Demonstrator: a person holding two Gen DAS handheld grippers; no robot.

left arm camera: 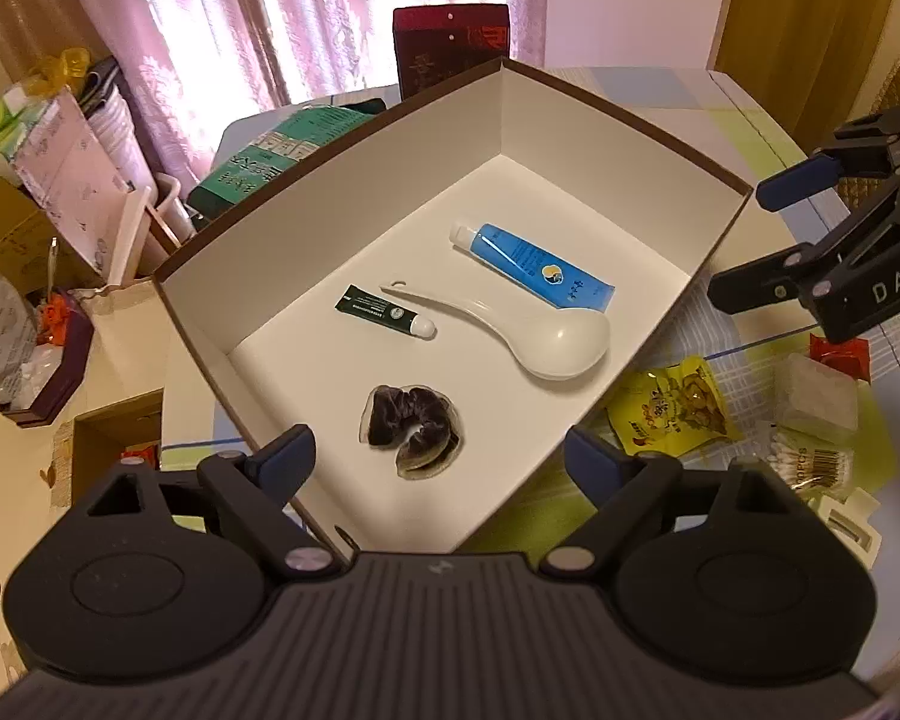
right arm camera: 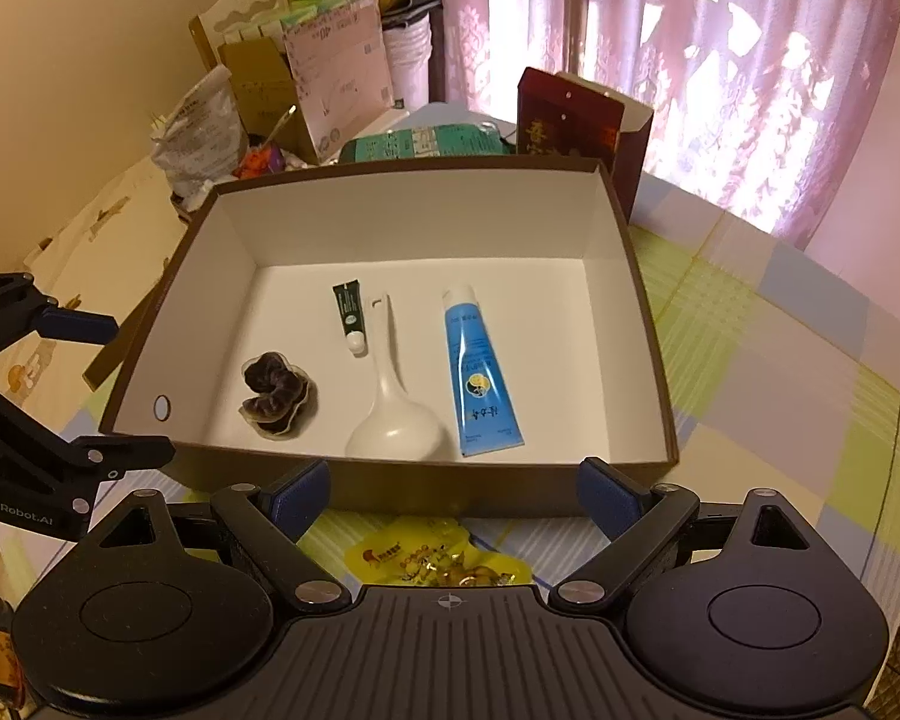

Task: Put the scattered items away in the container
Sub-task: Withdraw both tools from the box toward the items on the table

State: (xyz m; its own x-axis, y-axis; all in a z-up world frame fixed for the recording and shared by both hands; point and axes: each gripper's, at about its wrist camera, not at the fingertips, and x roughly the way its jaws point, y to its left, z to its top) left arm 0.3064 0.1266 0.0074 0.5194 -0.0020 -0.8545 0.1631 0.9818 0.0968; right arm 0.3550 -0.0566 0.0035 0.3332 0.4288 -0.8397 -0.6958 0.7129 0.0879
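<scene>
An open brown box with a white inside (left arm camera: 720, 228) (right arm camera: 654, 324) stands on the table. In it lie a blue tube (left arm camera: 534, 267) (right arm camera: 477, 372), a white spoon (left arm camera: 528, 330) (right arm camera: 390, 402), a small dark green tube (left arm camera: 384, 318) (right arm camera: 348, 315) and a dark scrunchie in clear wrap (left arm camera: 411, 429) (right arm camera: 276, 390). My left gripper (left arm camera: 438, 462) (right arm camera: 114, 384) is open and empty above the box's near corner. My right gripper (right arm camera: 453, 495) (left arm camera: 744, 240) is open and empty, over a yellow snack packet (right arm camera: 444, 558) (left arm camera: 672, 414) outside the box.
Beside the box lie a clear white container (left arm camera: 816, 396), a pack of cotton swabs (left arm camera: 810, 462), a red packet (left arm camera: 840, 354) and a white clip (left arm camera: 846, 522). Behind the box stand a dark red box (left arm camera: 450, 48) (right arm camera: 570, 120) and a green package (left arm camera: 270, 162) (right arm camera: 420, 141).
</scene>
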